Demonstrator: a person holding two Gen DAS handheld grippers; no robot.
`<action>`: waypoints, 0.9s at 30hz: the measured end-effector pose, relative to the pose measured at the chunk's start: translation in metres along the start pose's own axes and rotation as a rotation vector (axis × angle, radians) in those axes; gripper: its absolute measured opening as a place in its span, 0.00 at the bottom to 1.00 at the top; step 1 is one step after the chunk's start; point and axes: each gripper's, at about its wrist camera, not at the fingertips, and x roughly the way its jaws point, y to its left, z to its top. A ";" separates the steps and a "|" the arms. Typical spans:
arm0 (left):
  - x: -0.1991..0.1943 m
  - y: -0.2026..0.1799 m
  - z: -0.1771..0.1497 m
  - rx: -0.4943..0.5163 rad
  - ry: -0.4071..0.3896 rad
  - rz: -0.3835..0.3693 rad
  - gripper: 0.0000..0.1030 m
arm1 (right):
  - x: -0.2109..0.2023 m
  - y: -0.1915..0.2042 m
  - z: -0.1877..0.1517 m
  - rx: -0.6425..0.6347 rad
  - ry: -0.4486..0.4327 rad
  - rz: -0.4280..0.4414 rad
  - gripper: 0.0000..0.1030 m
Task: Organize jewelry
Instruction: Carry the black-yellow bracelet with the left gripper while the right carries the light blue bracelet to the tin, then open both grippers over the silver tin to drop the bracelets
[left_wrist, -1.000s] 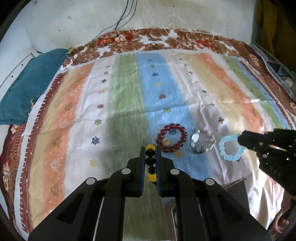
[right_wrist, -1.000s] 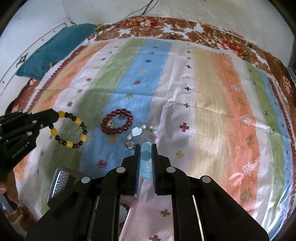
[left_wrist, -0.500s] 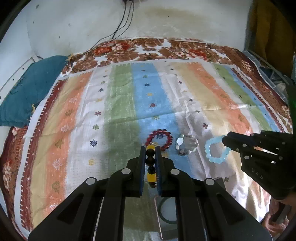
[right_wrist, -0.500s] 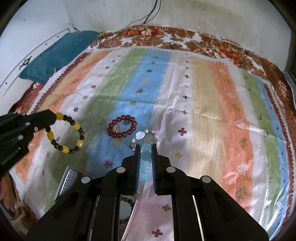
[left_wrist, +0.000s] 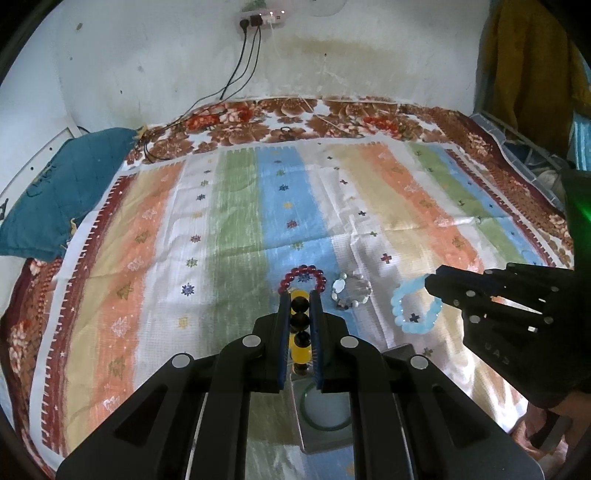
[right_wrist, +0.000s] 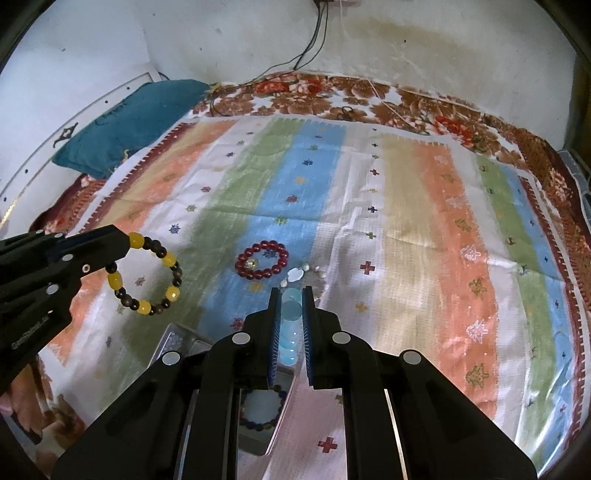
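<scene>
Currently the left gripper (left_wrist: 300, 306) is clamping a yellow-and-black bead bracelet (right_wrist: 147, 275), jaws closed on its beads, and the loop is hanging free above the striped cloth (left_wrist: 236, 206), clear of the fabric in the right wrist view. The right gripper (right_wrist: 291, 314) is likewise pinching a pale blue bead bracelet (left_wrist: 415, 304), which is dangling from its tips off the surface.

Two pieces are lying on the cloth: a dark red bead bracelet (right_wrist: 263, 260) on the blue stripe, and just beside it, to the right, a clear and white stone bracelet (left_wrist: 351, 291); the two are close but whether they are touching cannot be told.

Below the grippers, a metal tray (left_wrist: 321, 439) with compartments is sitting at the near edge of the cloth. One compartment is holding a green bangle (left_wrist: 325, 424); another, seen under the right gripper, is holding a dark bead bracelet (right_wrist: 260, 419).

A teal pillow (left_wrist: 55, 199) is resting at the far left.
</scene>
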 end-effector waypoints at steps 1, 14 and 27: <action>-0.002 -0.001 -0.001 0.002 -0.001 0.005 0.09 | -0.002 0.000 0.000 0.001 -0.003 0.002 0.12; -0.020 -0.011 -0.014 0.019 -0.025 -0.007 0.09 | -0.019 0.007 -0.012 0.004 -0.026 0.018 0.12; -0.032 -0.026 -0.035 0.071 -0.028 0.037 0.09 | -0.029 0.025 -0.034 -0.030 -0.011 0.056 0.12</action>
